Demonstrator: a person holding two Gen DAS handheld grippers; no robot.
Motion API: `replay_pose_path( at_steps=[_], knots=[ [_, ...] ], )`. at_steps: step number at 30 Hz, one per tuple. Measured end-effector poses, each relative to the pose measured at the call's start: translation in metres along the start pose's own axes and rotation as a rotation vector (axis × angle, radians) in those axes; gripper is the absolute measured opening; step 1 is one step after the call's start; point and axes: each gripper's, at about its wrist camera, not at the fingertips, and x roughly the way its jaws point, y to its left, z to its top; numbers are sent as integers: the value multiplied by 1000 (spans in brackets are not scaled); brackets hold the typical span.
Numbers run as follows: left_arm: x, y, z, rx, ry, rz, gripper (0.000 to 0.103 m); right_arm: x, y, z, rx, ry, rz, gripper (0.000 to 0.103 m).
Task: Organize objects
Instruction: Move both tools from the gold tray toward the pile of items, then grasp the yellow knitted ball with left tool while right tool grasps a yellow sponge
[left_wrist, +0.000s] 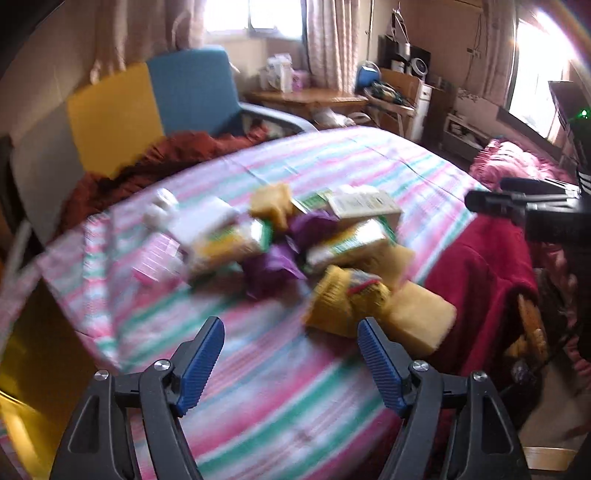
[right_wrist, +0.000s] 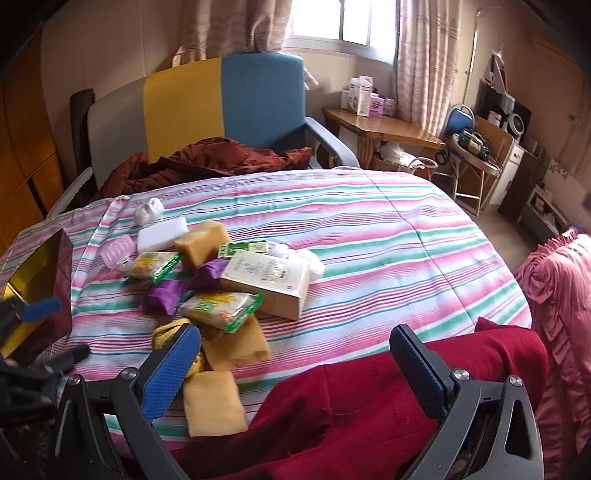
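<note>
Both tongs, left (left_wrist: 291, 338) and right (right_wrist: 295, 345), were spread, empty. Yellow sponge (right_wrist: 213, 402) lay nearest, just in front of the cream box (right_wrist: 269, 282) on the bed (right_wrist: 388, 236); looked light, squashy; pinch across its short sides.

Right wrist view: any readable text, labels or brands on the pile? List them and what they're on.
Nothing reads legibly.
Cream carton: printed emblem and lines, too small to read.
Green-edged packets: markings blurred.
Small green box: white print, unreadable.
Boxes on the wooden desk: too distant.
</note>
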Motion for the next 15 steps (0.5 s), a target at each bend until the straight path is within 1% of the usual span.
replay_pose_path(
  at_steps=[2, 4, 5, 7, 8, 9, 11, 12, 14, 15],
  knots=[
    [8, -4, -2, -11, 31, -48, 76, 1, -5, 0, 5, 0, -6, 103],
    [18, -8, -2, -38, 74, -132, 76, 1, -9, 0, 9, 1, -10, 103],
    [21, -9, -2, -51, 88, -155, 76, 2, -11, 0, 14, 1, -13, 103],
    [32, -13, -3, -92, 130, -238, 75, 1, -15, 0, 20, 1, -15, 103],
    [35, -15, -2, -104, 137, -254, 75, 1, -16, 0, 21, 1, -17, 103],
    [38, -16, -3, -117, 138, -253, 75, 0, -17, 0, 21, 0, -19, 103],
    [47, -15, -3, -109, 150, -210, 74, 0, -19, 0, 23, -2, -18, 103],
    [53, -13, -2, -125, 164, -209, 74, 0, -20, 0, 25, -3, -18, 103],
    [62, -6, 3, -178, 178, -239, 74, 0, -22, -1, 25, -1, -12, 103],
    [64, -3, 7, -190, 175, -239, 74, 1, -22, -1, 22, 1, -9, 103]
  ],
)
